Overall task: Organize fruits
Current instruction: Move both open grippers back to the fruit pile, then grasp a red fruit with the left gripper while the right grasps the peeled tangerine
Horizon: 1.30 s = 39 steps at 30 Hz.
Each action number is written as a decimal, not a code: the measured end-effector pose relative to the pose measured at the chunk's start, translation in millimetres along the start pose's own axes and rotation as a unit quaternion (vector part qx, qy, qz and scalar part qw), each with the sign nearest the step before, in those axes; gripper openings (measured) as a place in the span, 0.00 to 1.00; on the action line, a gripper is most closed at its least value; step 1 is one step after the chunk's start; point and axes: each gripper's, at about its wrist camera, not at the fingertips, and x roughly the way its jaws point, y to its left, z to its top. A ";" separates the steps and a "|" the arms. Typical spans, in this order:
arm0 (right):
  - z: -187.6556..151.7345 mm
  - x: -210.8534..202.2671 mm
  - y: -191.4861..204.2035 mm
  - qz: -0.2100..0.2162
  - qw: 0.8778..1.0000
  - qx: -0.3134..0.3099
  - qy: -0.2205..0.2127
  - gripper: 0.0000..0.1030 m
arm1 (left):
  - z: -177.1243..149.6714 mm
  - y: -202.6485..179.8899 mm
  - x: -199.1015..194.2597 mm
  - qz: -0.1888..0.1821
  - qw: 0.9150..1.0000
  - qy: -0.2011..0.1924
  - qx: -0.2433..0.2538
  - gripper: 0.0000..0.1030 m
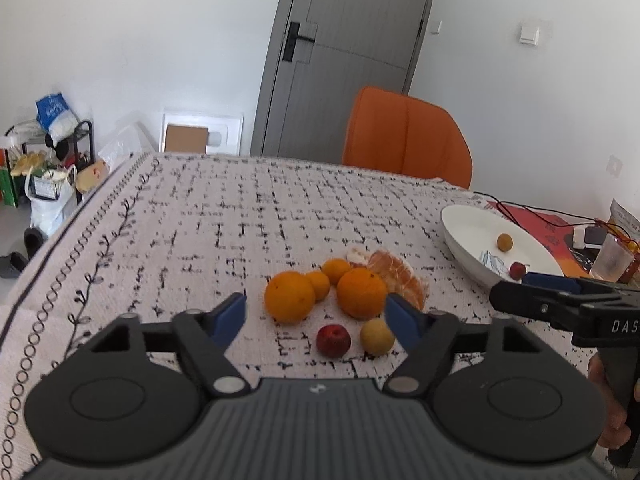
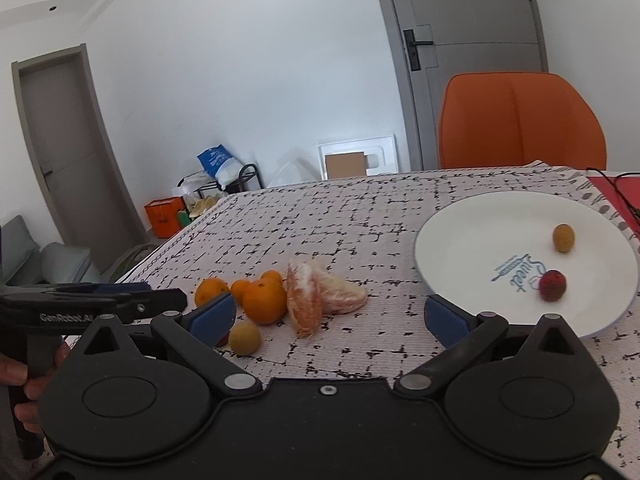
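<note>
On the patterned tablecloth lies a cluster of fruit: two large oranges (image 1: 289,297) (image 1: 361,293), two small ones (image 1: 336,270), a peeled orange (image 1: 396,272), a red fruit (image 1: 333,340) and a yellow fruit (image 1: 377,337). My left gripper (image 1: 316,314) is open low over the cloth, the red and yellow fruits lying loose between its blue pads. My right gripper (image 2: 329,314) is open too, between the peeled orange (image 2: 316,296) and the white plate (image 2: 480,240). The plate holds a small yellow fruit (image 2: 564,237) and a red fruit (image 2: 552,285).
An orange chair (image 1: 404,136) stands behind the table's far edge. Right of the plate (image 1: 460,232) are a red mat (image 1: 536,220), black cables and a plastic cup (image 1: 610,258). The table drops off at the left edge (image 1: 48,240). A hand grips each gripper's handle.
</note>
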 end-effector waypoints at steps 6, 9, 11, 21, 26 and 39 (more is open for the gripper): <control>0.0 10.9 1.9 0.007 1.000 -0.001 0.016 0.87 | -4.6 5.3 10.1 -0.008 1.000 0.017 -0.012 0.50; -0.1 15.5 3.0 0.011 1.000 -0.001 0.022 0.80 | -6.4 5.3 13.6 -0.013 1.000 0.022 -0.013 0.44; -0.1 19.8 4.1 0.014 0.999 -0.002 0.028 0.77 | -7.0 4.9 16.7 -0.016 0.999 0.025 -0.016 0.41; 0.2 39.4 9.8 0.027 0.998 -0.010 0.050 0.59 | -11.4 8.3 31.5 -0.035 0.998 0.043 -0.030 0.31; -0.2 48.8 10.7 0.027 0.998 -0.009 0.059 0.53 | -14.0 6.2 36.4 -0.045 0.997 0.051 -0.025 0.21; 0.5 66.7 13.5 0.029 0.997 -0.003 0.069 0.42 | -13.0 20.5 18.3 -0.026 0.999 0.035 -0.030 0.20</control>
